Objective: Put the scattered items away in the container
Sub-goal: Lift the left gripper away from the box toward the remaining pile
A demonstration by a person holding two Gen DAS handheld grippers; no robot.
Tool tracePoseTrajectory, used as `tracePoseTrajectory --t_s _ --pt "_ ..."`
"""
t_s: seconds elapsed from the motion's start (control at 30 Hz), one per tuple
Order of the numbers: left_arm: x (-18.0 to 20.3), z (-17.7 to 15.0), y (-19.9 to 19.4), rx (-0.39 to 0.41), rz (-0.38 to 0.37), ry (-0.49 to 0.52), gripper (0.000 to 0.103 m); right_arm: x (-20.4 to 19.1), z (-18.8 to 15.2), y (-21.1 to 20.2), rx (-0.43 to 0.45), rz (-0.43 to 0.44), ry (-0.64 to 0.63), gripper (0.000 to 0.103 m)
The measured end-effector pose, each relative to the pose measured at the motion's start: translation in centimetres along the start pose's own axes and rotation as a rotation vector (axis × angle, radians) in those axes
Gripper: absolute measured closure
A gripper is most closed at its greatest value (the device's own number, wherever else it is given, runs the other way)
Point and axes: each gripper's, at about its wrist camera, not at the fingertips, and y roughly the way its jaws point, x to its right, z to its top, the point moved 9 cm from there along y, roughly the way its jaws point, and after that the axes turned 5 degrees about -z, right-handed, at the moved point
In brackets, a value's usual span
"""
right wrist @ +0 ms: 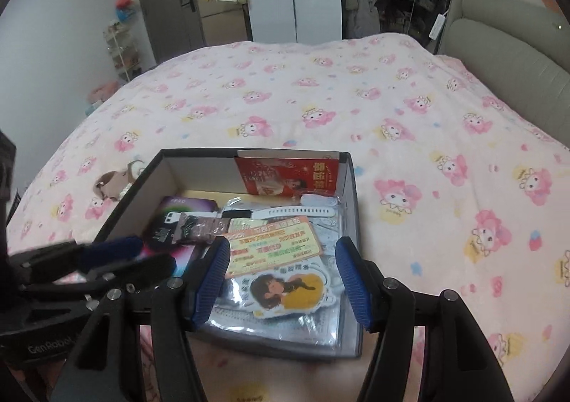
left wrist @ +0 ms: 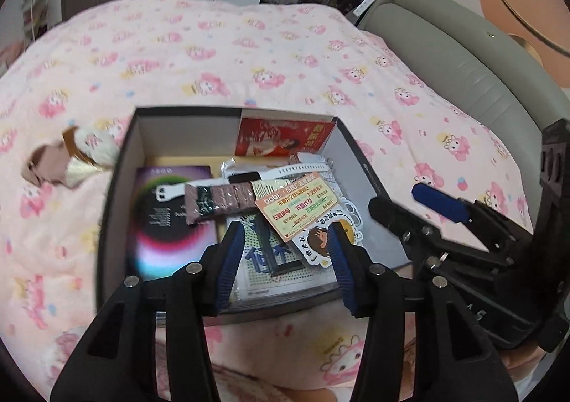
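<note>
Here my left claw [left wrist: 285, 259] and right claw [right wrist: 281, 281] both hang partly open and empty, side by side over the near end of the box [left wrist: 117, 188] on the bed [right wrist: 320, 99]. Just beyond my fingertips lie a cartoon sticker [right wrist: 285, 286], an orange card [right wrist: 274, 247] and a white watch [right wrist: 313, 212]; farther left, outside the box, sits a plush toy [left wrist: 67, 160].
</note>
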Motion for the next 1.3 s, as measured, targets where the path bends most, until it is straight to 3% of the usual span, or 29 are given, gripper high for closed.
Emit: tracePoseTrajectory --t_s 0.2,0.57,0.73,1.3 --pt "0.0 0.0 -2.9 0.010 0.000 0.044 0.053 -1.6 -0.6 -1.9 -0.008 0.042 0.008 0.045" --pt "-0.9 0.0 -6.8 0.041 0.008 0.073 0.052 -4.7 0.2 -5.1 0.066 0.018 -0.051 0.045" --pt "-1.6 0.2 -8.3 0.057 0.028 0.093 0.052 -6.1 0.6 -5.5 0.072 0.066 -0.024 0.045" --pt "-8.6 -1.0 -10.4 0.070 0.057 0.006 0.052 -13.1 1.0 -3.9 0.045 0.093 -0.116 0.045"
